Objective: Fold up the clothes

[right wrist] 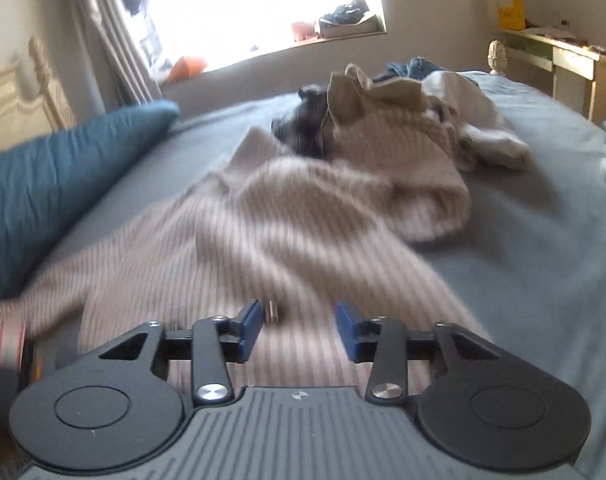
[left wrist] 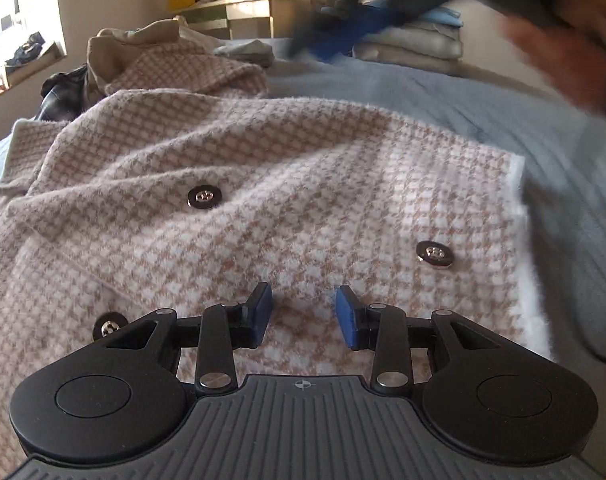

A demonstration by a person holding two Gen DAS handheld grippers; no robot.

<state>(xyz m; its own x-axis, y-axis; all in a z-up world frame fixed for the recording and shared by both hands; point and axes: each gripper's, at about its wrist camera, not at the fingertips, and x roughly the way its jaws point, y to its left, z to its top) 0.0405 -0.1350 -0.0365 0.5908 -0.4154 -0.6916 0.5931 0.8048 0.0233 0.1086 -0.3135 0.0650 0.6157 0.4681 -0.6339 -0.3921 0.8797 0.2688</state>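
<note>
— On the bed (left wrist: 503, 120), what is lying there?

— A coat (left wrist: 231, 184) in pink-and-white check is lying spread on the grey cover, buttons up. One button (left wrist: 204, 198) is sitting near the middle, another (left wrist: 435, 255) toward the right edge, a third (left wrist: 109, 326) low on the left beside the tool.

— And the left tongs (left wrist: 303, 312)?

— They are hanging just over the coat with the blue pads apart and nothing between them but the cloth below; whether they are touching it I cannot tell.

— The right tongs (right wrist: 299, 326)?

— Also standing apart, over the same coat (right wrist: 263, 216), which is showing blurred in that view. A small metal button (right wrist: 272, 311) is sitting just beside the left pad, not gripped.

— Anything else around?

— A heap of clothes (right wrist: 383, 120) is lying past the coat, a blue pillow (right wrist: 55, 176) is resting at the left, and a folded stack (left wrist: 415, 44) is sitting far back. A blurred hand (left wrist: 563, 52) is showing at the upper right of the left view.
</note>
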